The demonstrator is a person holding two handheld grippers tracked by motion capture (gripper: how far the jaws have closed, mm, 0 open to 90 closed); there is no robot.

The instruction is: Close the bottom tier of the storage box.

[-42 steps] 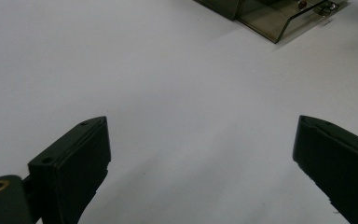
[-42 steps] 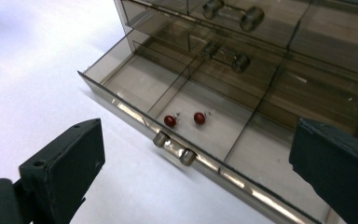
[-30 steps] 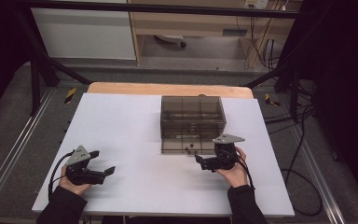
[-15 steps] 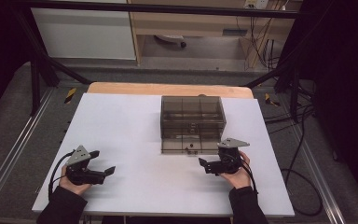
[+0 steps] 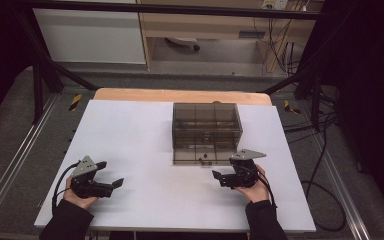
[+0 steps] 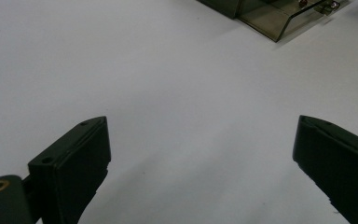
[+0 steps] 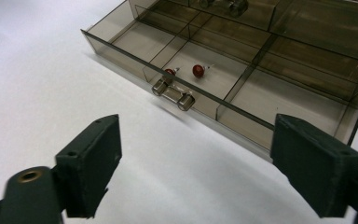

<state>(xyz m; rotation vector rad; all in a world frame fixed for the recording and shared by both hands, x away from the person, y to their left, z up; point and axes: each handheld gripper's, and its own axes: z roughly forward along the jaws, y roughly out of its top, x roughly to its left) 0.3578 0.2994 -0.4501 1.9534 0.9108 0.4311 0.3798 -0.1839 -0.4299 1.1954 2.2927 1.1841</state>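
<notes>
From above, the smoky drawer box (image 5: 206,131) stands mid-table on the white tabletop (image 5: 140,135), with the right gripper (image 5: 220,177) just beside its pulled-out drawer and the left gripper (image 5: 111,175) well apart, spread wide and empty. In the left gripper view, the drawer corner (image 6: 279,18) lies far off. In the right gripper view, the jaws have just been closing, nothing between them; red beads (image 7: 198,70) lie behind the drawer's handle (image 7: 172,94).

High cam overhead; gripper cams low, share drawer box (image 5: 206,132).

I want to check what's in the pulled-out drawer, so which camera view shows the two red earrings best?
The right gripper view: the red earrings lie close and sharp in the open drawer, behind its handle. In the high view they are tiny dark specks. The left gripper view catches a red dot at its top edge.
</notes>
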